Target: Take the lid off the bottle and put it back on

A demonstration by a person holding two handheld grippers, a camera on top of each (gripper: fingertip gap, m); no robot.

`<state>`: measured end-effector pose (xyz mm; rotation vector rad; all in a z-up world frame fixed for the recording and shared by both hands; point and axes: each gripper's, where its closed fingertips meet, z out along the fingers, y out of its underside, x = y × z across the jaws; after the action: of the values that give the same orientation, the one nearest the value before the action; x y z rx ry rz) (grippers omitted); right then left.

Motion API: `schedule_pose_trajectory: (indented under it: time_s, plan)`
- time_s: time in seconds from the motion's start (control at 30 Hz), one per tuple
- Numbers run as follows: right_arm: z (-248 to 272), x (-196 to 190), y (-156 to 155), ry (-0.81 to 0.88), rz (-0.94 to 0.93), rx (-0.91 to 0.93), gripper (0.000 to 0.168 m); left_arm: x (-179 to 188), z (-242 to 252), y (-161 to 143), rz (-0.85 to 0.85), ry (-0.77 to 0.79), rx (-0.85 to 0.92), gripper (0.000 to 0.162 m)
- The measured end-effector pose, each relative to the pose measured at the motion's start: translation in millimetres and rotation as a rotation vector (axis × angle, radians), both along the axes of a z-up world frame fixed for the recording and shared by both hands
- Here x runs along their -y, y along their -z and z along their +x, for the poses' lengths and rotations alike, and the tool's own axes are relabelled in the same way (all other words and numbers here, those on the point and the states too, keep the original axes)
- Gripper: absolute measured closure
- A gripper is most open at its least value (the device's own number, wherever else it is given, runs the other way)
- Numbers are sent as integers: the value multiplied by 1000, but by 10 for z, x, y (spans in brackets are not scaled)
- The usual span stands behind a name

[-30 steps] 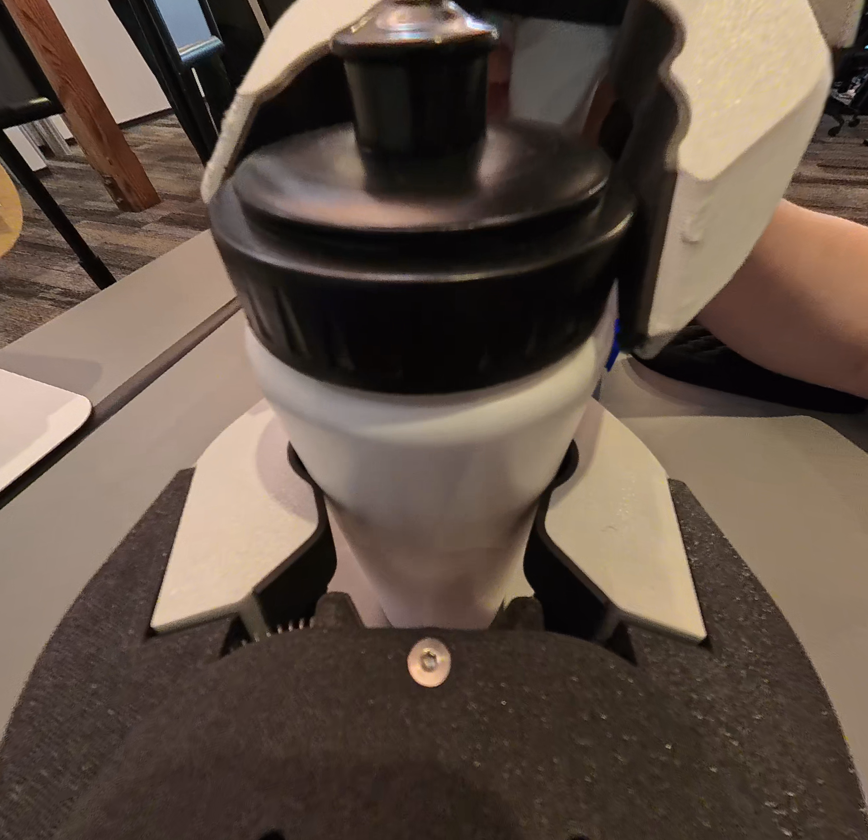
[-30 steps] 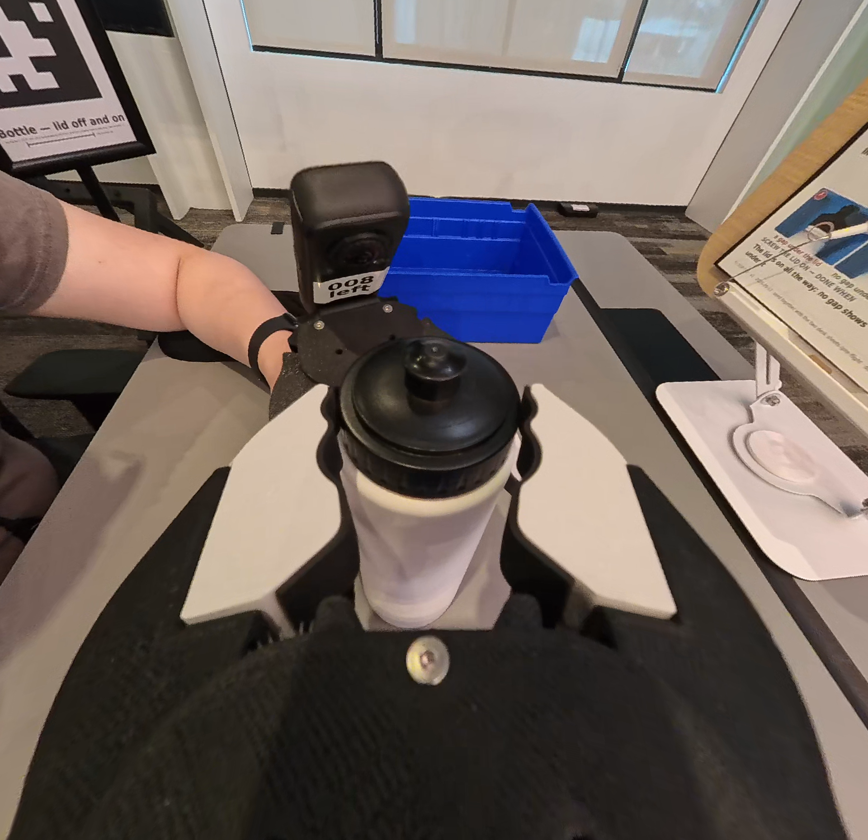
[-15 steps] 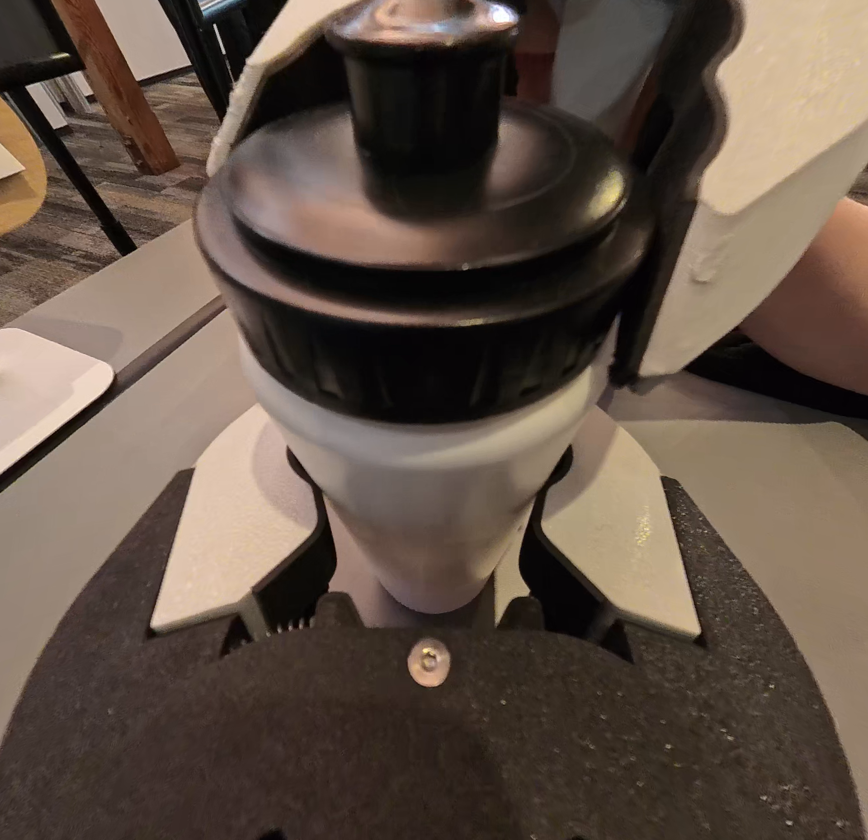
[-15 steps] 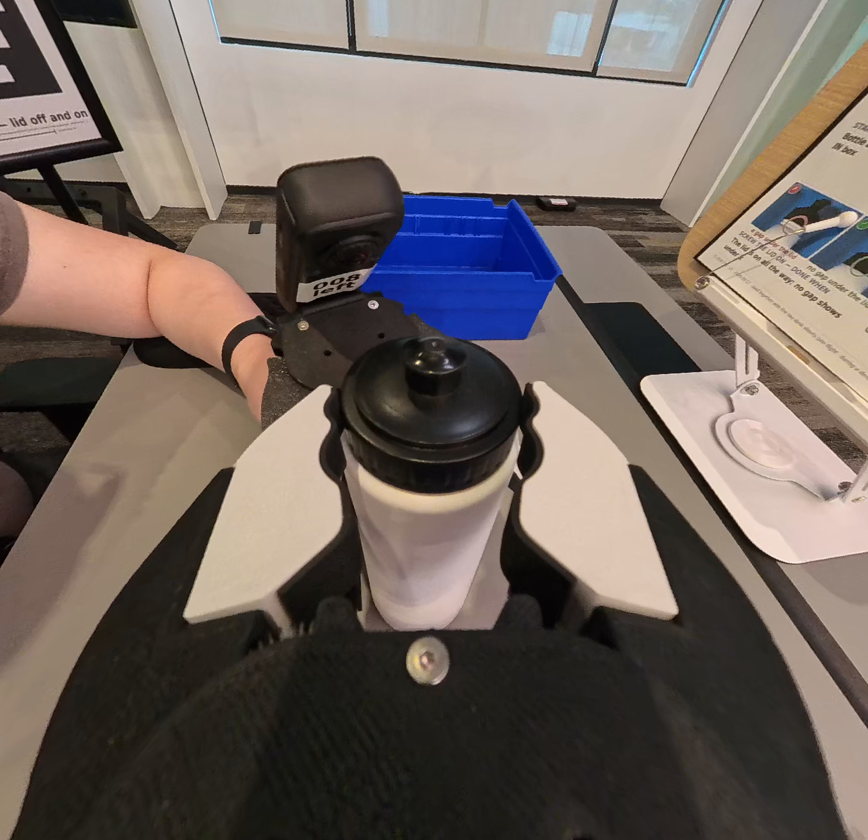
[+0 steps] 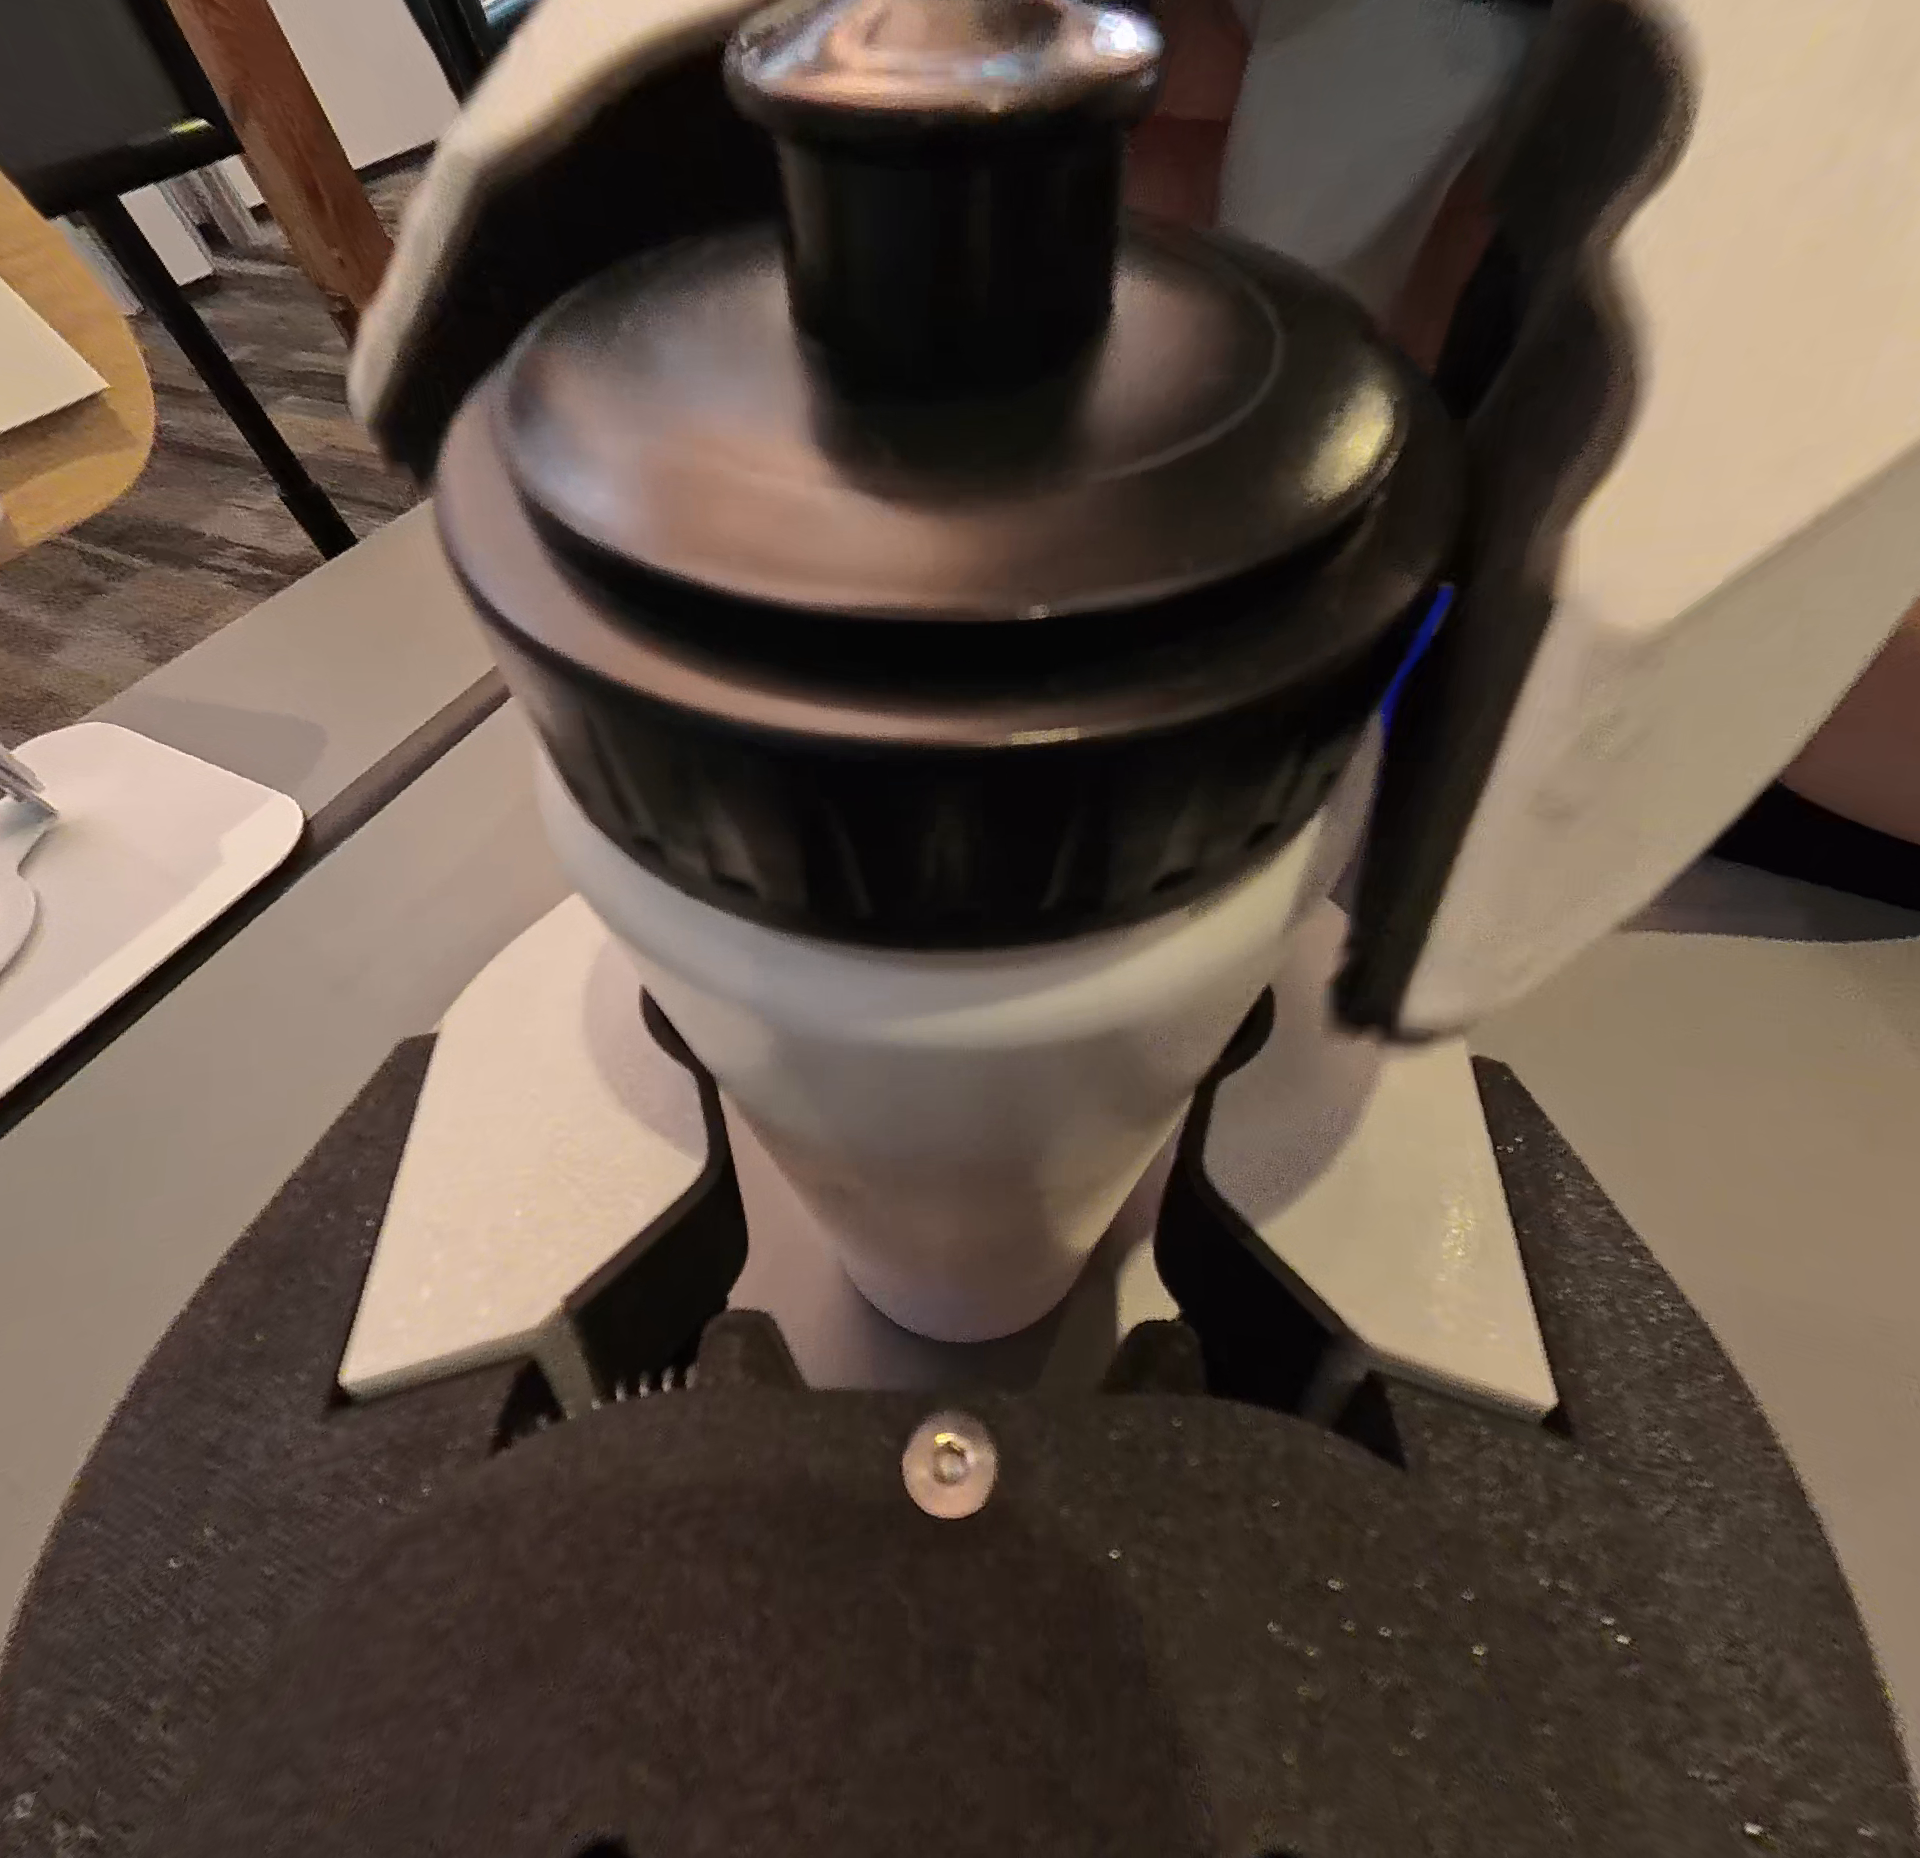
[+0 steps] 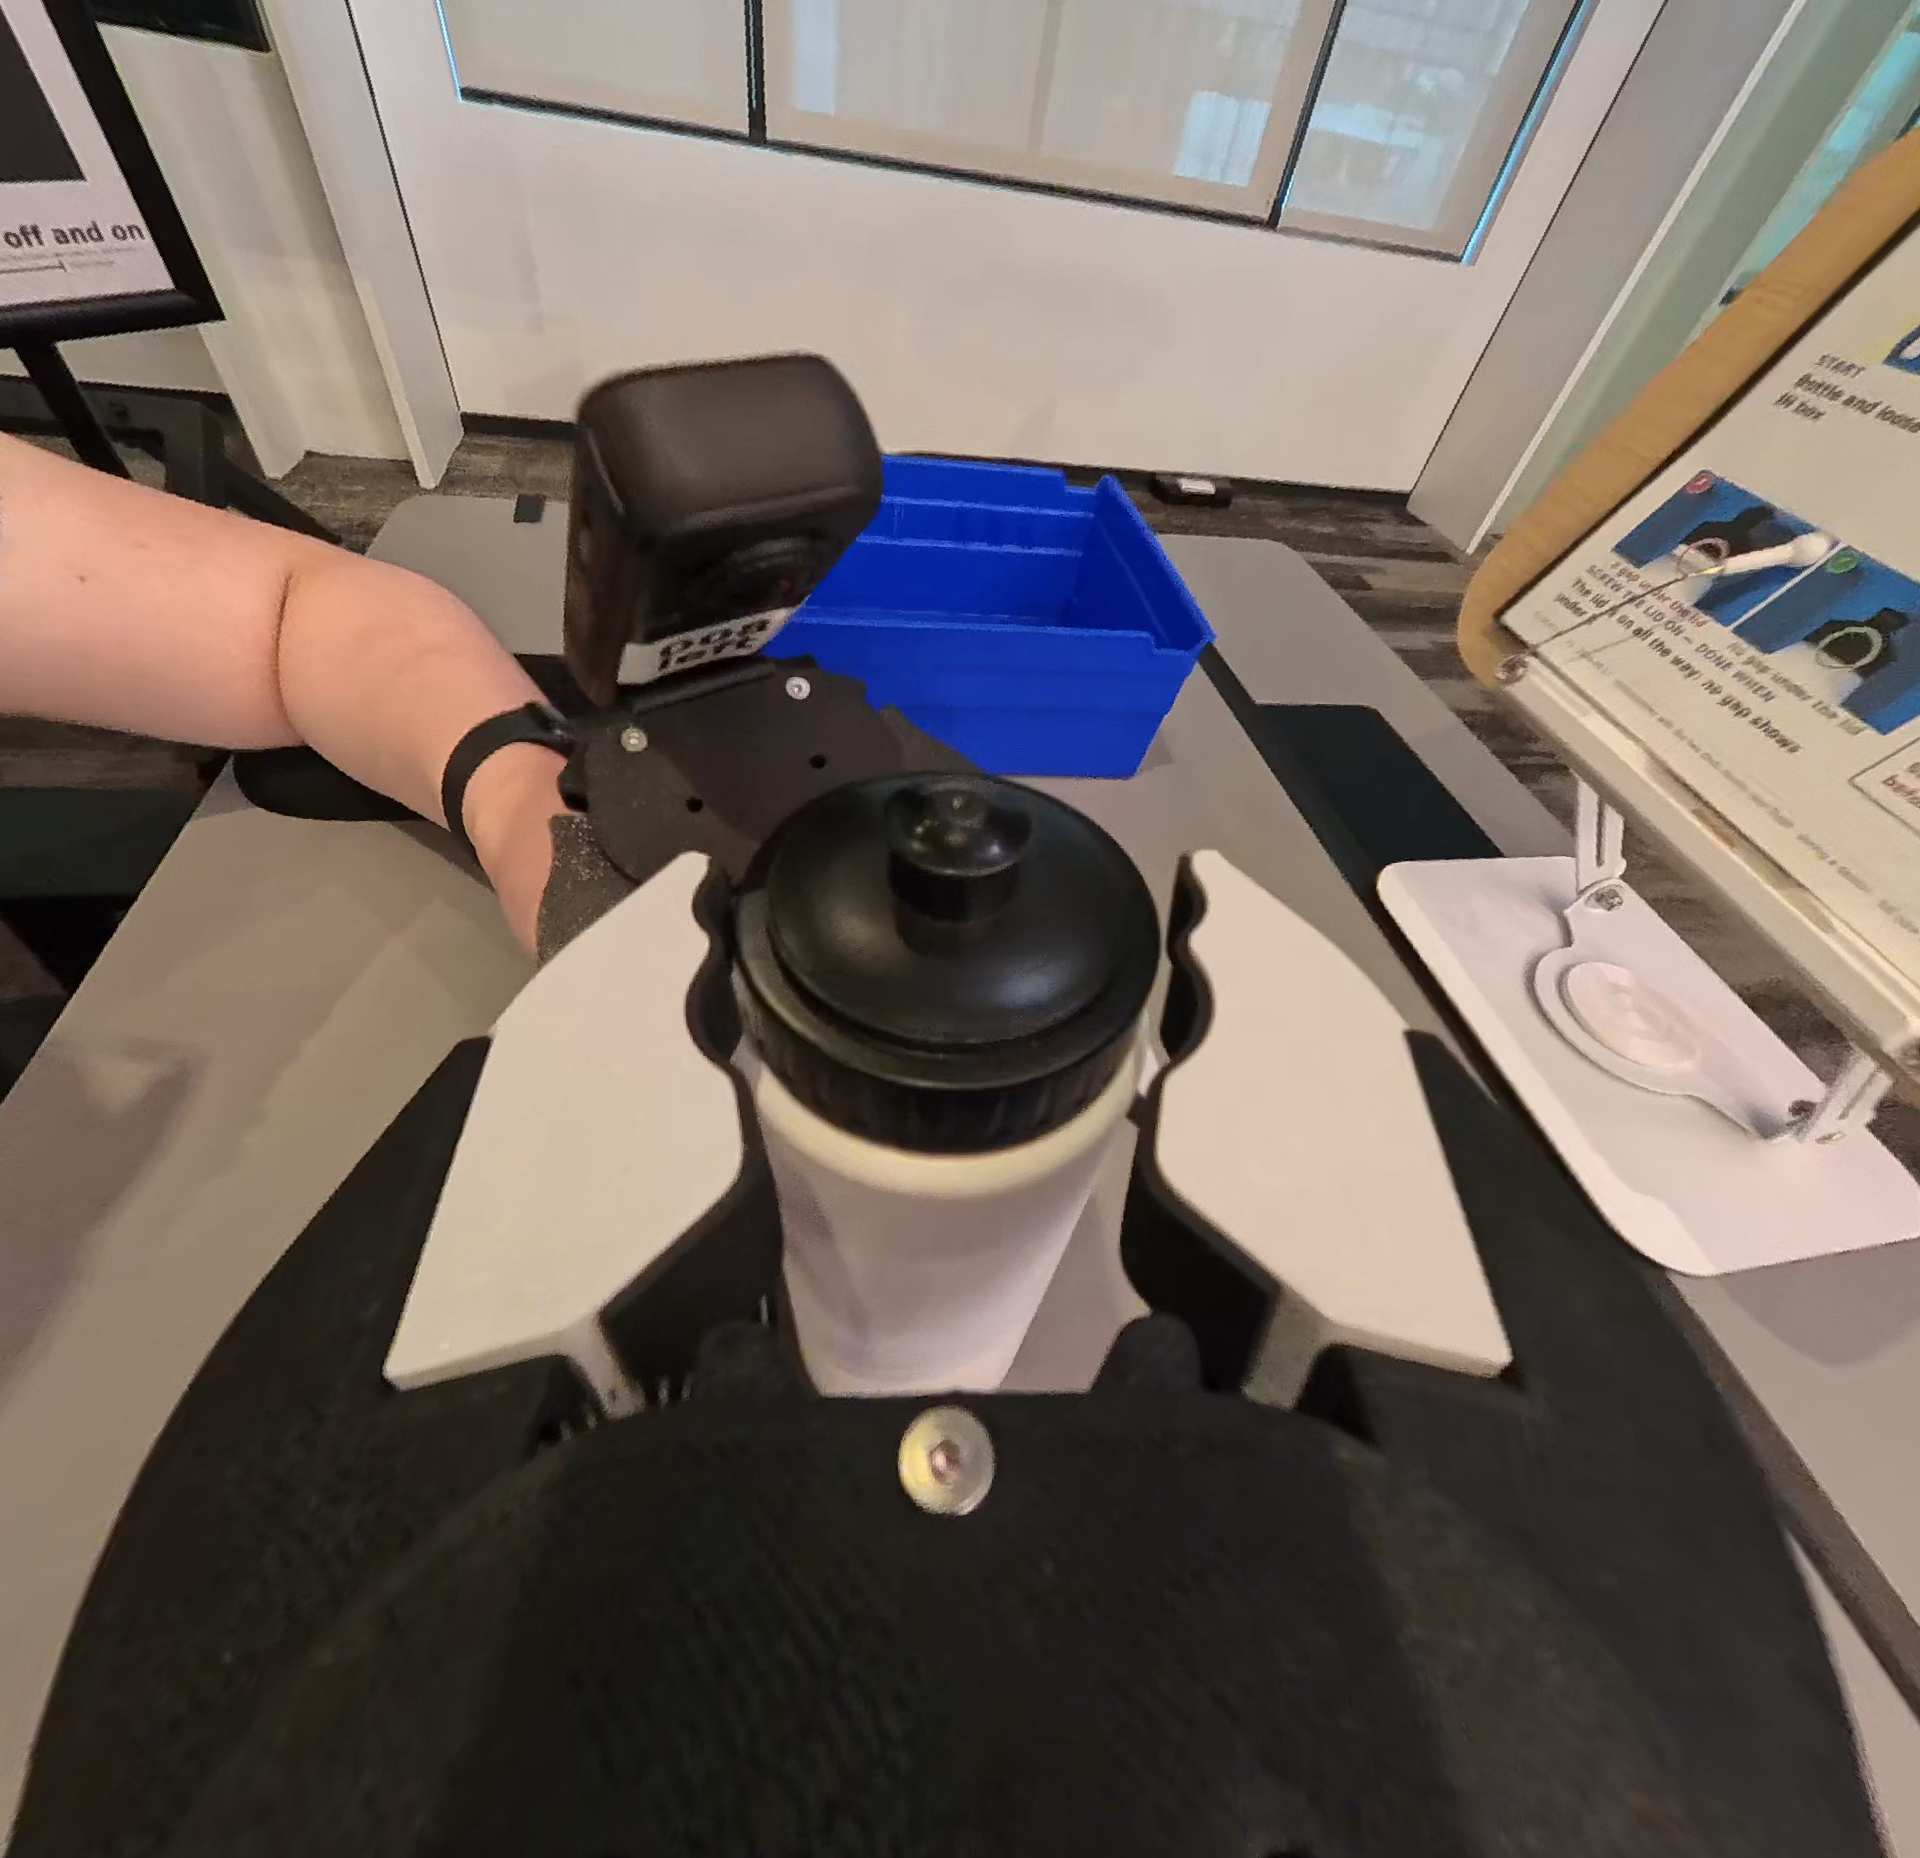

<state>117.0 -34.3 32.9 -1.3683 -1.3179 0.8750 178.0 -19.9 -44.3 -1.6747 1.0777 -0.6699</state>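
- The bottle (image 5: 966, 1112) base is hidden behind the left gripper (image 5: 956, 1070) body, so where it rests cannot be told.
- The lid (image 5: 935, 603) is smeared by motion blur.
- The right gripper (image 5: 1039, 458) beside the lid is cut off by the top and right edges.
- Behind the lid, the blue bin (image 6: 997, 624) is partly hidden by the camera (image 6: 717, 509).
- Right of the bottle, the instruction board (image 6: 1725, 582) runs off the edge.

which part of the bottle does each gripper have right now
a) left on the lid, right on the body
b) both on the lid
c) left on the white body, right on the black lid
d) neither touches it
c: the left gripper pinches the white body low down, and the right gripper closes on the black lid.
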Motion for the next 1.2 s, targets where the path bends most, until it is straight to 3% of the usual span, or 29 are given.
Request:
schedule_pose_trajectory:
  time_s: [1.2]
  plan:
    - [-71, -82, 41, 80, 1, -26, 89, -32, -64, 20, -46, -37, -5, 64]
